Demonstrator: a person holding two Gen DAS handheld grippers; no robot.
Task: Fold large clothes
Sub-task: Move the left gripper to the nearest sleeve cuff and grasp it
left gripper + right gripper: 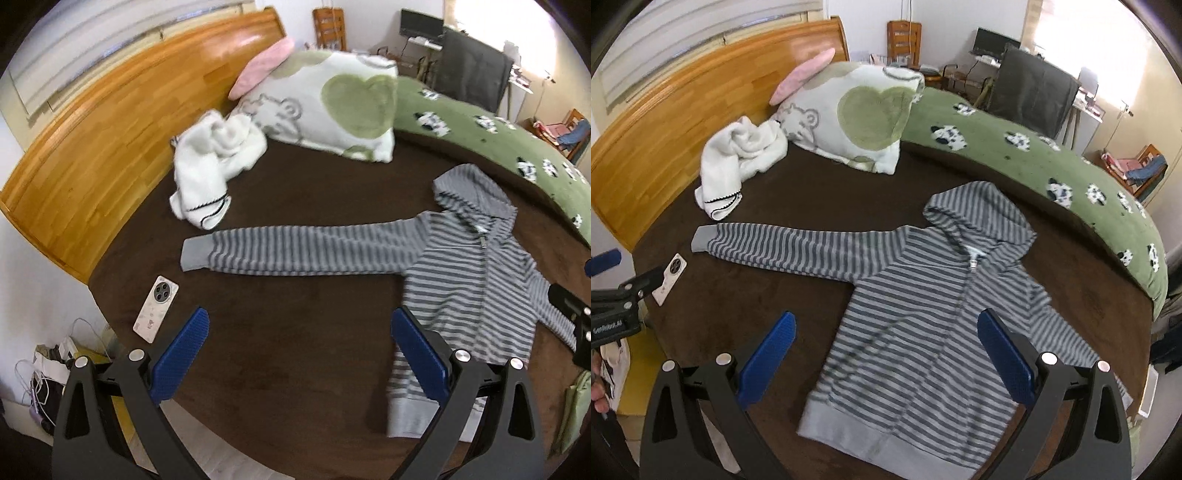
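A grey striped zip hoodie (912,325) lies flat, front up, on the dark brown bed (798,192). Its hood points toward the green blanket and its left sleeve (783,247) stretches out straight toward the headboard. In the left wrist view the hoodie (465,295) lies at the right with the sleeve (295,251) across the middle. My left gripper (299,328) is open and empty above the bed, near the hoodie's hem corner. My right gripper (884,328) is open and empty above the hoodie's body. The hoodie's right sleeve is partly hidden behind the right finger.
A crumpled white garment (735,166) lies near the wooden headboard (665,122). A white and green cushion (857,122) and a green cow-print blanket (1052,166) line the far side. A white phone (155,310) lies on the bed near the left edge.
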